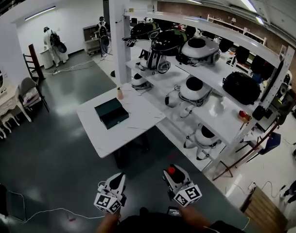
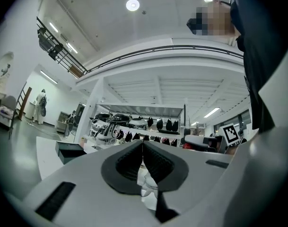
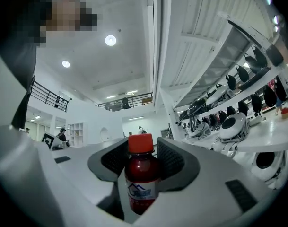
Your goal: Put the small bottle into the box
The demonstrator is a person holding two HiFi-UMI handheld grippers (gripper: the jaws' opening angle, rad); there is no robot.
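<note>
Red-capped small bottle (image 3: 141, 174) sits in the right gripper (image 1: 171, 171), whose pads seem clamped on its sides. The left gripper (image 1: 116, 178) is empty, jaws together. Best to hold the wrist level on the way to the dark box (image 1: 111, 112) on the white table (image 1: 138, 127), at eleven o'clock, releasing only once inside. The bottle stands upright, long axis vertical, cap at twelve o'clock.

The left gripper (image 1: 117, 177) and right gripper (image 1: 171, 172) had white shells; black ribbed pads (image 2: 127, 162) lined the jaws. Black-and-white marker cubes (image 1: 109, 203) sat behind the jaws.
</note>
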